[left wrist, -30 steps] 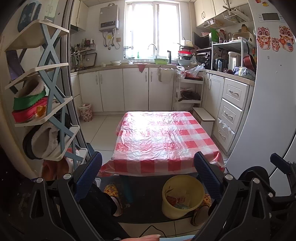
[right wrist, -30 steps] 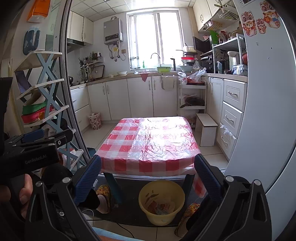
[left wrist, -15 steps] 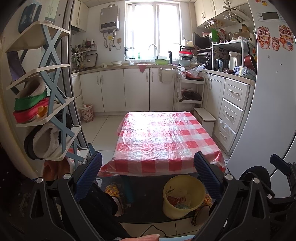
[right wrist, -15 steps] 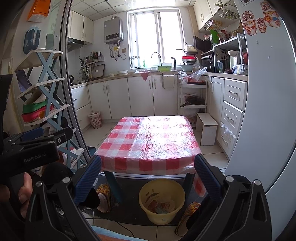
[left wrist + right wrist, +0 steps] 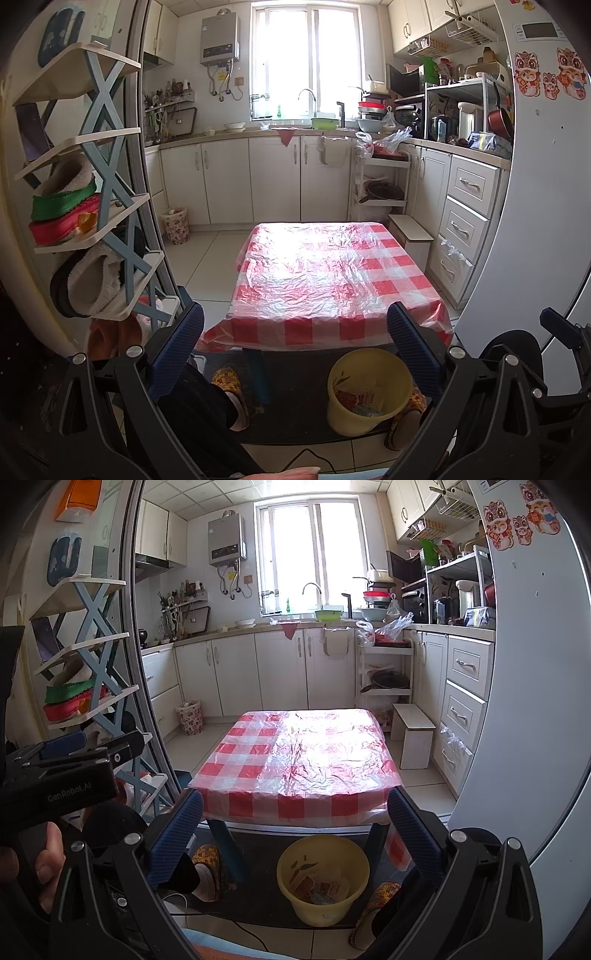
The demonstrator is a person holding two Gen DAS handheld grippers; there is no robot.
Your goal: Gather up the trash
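Observation:
A yellow bucket (image 5: 369, 395) with wrappers (image 5: 364, 400) inside stands on the floor under the near edge of a low table with a red-and-white checked cloth (image 5: 332, 273). The bucket also shows in the right wrist view (image 5: 322, 871), holding wrappers (image 5: 321, 888). My left gripper (image 5: 295, 350) is open and empty, held back from the table. My right gripper (image 5: 295, 832) is open and empty, above the bucket. The left gripper body shows at the left of the right wrist view (image 5: 62, 779).
A shoe rack (image 5: 92, 206) stands at the left by a door frame. A white fridge (image 5: 535, 221) is at the right. A small white stool (image 5: 413, 734) and a floral bin (image 5: 190, 717) sit on the floor. Slippered feet (image 5: 207, 864) rest under the table.
Both views have shifted very slightly; the grippers stay open and empty, and the bucket and table have not moved.

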